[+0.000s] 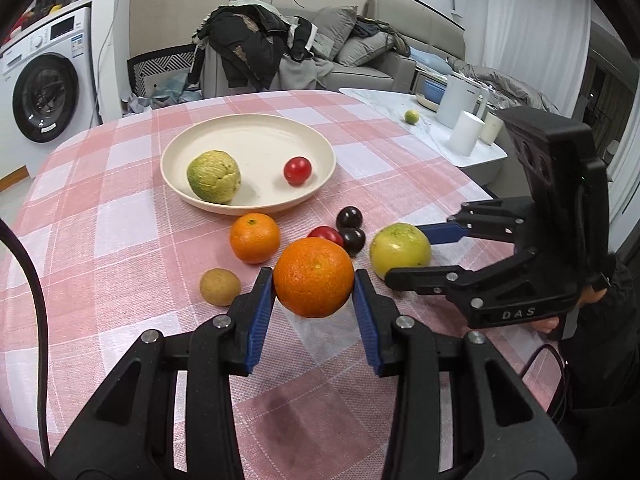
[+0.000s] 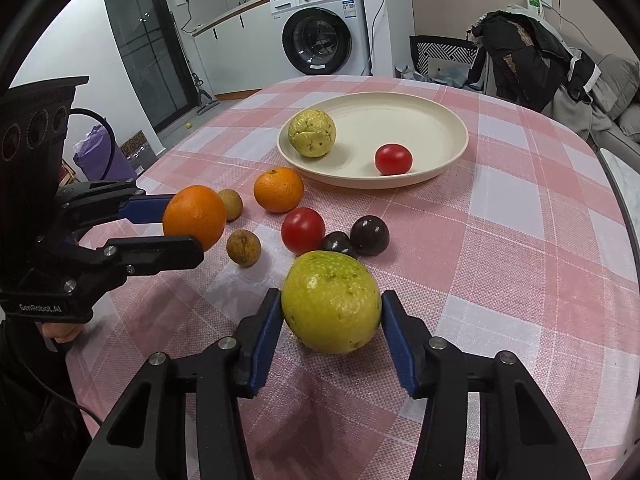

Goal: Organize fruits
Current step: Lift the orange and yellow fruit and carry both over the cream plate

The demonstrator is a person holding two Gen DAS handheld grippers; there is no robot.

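From my right wrist camera, left to right: my left gripper (image 2: 188, 224) reaches in from the left edge, its blue pads clamped on a large orange (image 2: 195, 216) lifted clear of the cloth. Just beyond it lie two small brown fruits, one (image 2: 232, 204) behind the orange, the other (image 2: 243, 247) in front. A second orange (image 2: 278, 189) rests near the plate's front rim. Next comes a red tomato (image 2: 303, 230), touching two dark plums (image 2: 369, 235) set side by side. In the foreground my right gripper (image 2: 331, 322) straddles a yellow-green guava (image 2: 331, 302); the left pad touches it, while the right pad stands just at its skin, and I cannot tell whether it presses.

Further back, a cream plate (image 2: 448, 120) holds a bumpy yellow-green fruit (image 2: 312, 133) on its left and a small red tomato (image 2: 393, 159) on its right, well apart.

Everything sits on a pink and white checked tablecloth (image 2: 520, 240). Behind are a washing machine (image 2: 324, 28) and, to the right, a chair heaped with dark clothes (image 2: 520, 52).
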